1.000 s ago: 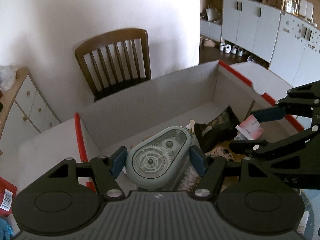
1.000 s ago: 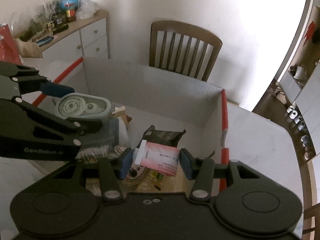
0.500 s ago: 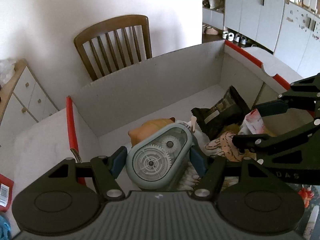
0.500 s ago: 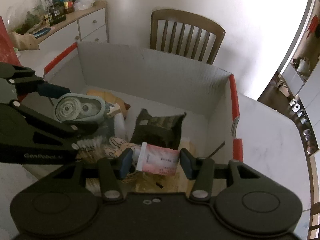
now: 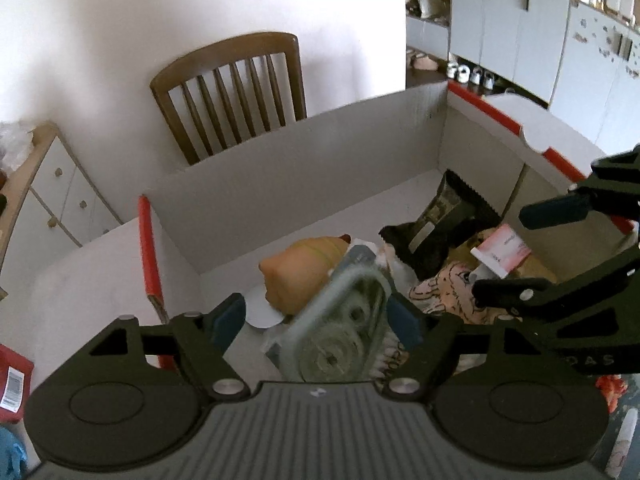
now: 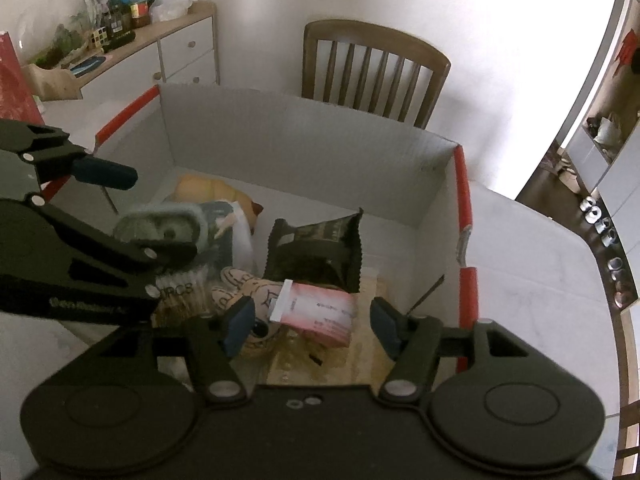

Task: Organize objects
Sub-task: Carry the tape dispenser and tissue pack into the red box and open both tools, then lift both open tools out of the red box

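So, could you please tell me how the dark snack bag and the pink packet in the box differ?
The snack bag is dark with zigzag-cut ends; the pink packet is pale pink with a white end and printed text. The bag looks larger and crumpled, the packet smaller and flat-sided. The bag lies farther back, clear of the grippers; the packet lies between the opening jaws of the right gripper, its pads off it. Both sit on the pile in the white box.

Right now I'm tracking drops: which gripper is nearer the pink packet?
Right. The right gripper hangs directly over the pink packet, jaws opening around it; the left gripper is beside it, over the gear case.
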Tool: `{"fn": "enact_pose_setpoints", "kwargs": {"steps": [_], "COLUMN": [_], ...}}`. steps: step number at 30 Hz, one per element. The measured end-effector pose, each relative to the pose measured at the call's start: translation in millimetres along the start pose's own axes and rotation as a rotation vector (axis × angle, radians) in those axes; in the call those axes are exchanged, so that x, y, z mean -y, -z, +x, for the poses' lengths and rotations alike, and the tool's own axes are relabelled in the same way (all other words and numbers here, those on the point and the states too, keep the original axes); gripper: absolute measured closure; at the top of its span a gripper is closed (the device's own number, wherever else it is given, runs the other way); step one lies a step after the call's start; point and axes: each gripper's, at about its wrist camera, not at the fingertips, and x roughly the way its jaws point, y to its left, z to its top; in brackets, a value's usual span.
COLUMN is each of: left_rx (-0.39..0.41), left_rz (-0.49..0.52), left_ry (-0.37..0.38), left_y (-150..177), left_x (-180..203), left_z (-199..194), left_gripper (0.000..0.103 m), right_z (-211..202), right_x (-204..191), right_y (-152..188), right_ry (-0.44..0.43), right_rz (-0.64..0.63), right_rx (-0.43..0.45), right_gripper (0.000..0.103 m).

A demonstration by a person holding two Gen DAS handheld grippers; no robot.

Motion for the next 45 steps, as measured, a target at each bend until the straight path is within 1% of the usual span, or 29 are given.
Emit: {"fn": "enact_pose_setpoints", "kwargs": {"steps": [6,11,15,23,25,27,34,39,40,41,45], "left_rx": [0.024,0.047,0.075,0.120,0.128,0.134,0.165,0.172,0.172,0.172,0.177], "left_rz": [-0.053,-0.066,-0.082,-0.100,-0.102,-0.107,-0.108,-0.112,-0.112,-0.111,-0.087], "left_ry": [0.017,0.027,0.051,0.061,0.062,0.074,0.116,0.154,0.162,0.169,0.183], "left_y": [-1,1,3,13,18,22,40,53,57,59,71], "left_x": [-7,-8,-7,-4,-2,-1,10,23,26,29,44], "left_z": [-15,-31,-50,-83,-91,-99,-125,-138,-141,-142,-149], "left_gripper": [0.026,0.026,0.026,0.026,0.026,0.026,0.026,0.026,0.024,0.020,0.019], "right_z": [-14,-32,-48,-76,-84,-93,-119,-130,-132,-132,-134], "right_x": [2,0,0,1,2,4,9,10,9,9,7], "right_y": [-1,1,1,9,13,18,37,55,58,63,78], "right_ry": [-0.012,-0.021,-0.030,-0.039,-0.040,-0.039,-0.056,-0.059,-0.057,-0.055,-0.045], "right_rz": [0.014,0.004,0.010,0.014,0.019,0.029,0.051,0.054,0.054,0.055,0.049], "right_rx": [0.021,0.045,0.069,0.098,0.105,0.119,0.145,0.153,0.151,0.147,0.129], "right_gripper": [0.035,0.035,0.035,0.035,0.034,0.029,0.028,0.021,0.020,0.019,0.015]}}
